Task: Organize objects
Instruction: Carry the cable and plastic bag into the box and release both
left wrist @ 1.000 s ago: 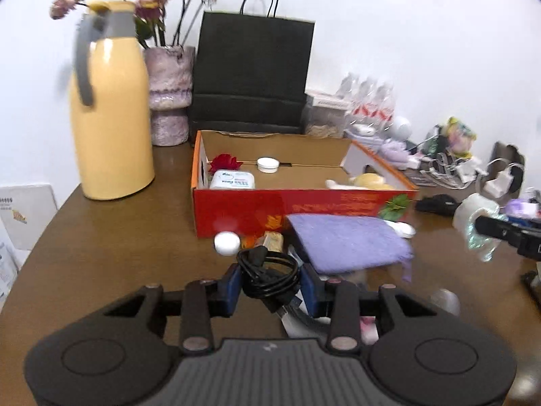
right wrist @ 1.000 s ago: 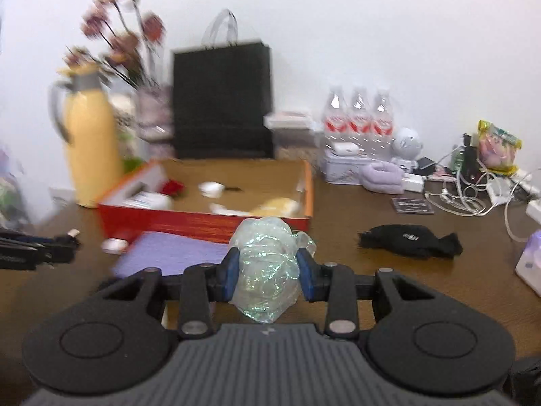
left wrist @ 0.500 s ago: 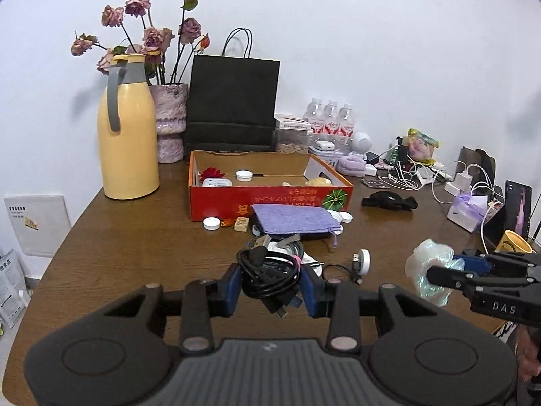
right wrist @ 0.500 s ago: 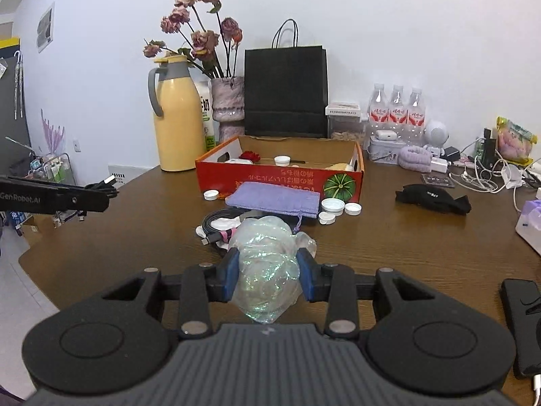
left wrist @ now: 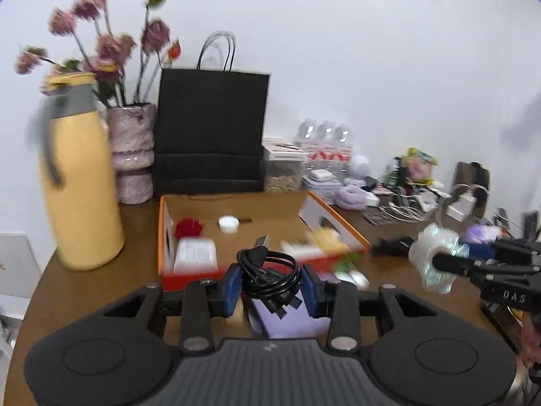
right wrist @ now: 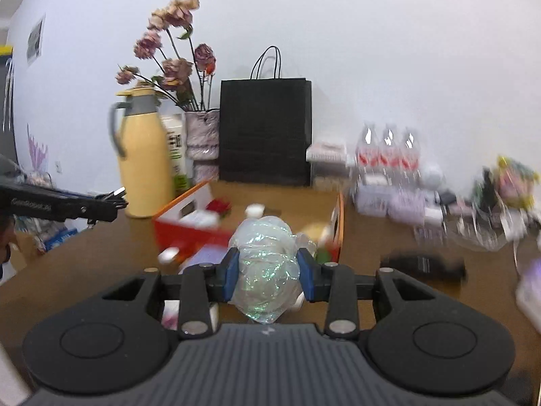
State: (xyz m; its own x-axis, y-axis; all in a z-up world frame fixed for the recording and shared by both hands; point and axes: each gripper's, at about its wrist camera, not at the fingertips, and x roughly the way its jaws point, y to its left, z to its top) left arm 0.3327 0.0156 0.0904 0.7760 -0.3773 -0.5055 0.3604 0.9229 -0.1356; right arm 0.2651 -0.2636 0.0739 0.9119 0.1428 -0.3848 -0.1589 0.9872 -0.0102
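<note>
Above the brown wooden table [left wrist: 84,291], the left gripper [left wrist: 270,287] pinches a coiled black cable [left wrist: 268,275]. The right gripper [right wrist: 268,272] clamps a crumpled iridescent plastic wad [right wrist: 267,267] before the open orange cardboard box [right wrist: 184,228].

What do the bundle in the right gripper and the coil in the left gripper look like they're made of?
Bundle in the right gripper: thin crinkled plastic film, it seems, translucent with an iridescent green-pink sheen. Coil in the left gripper: black cable, probably rubber- or PVC-jacketed, smooth and slightly glossy, with a metal plug end sticking up.
</note>
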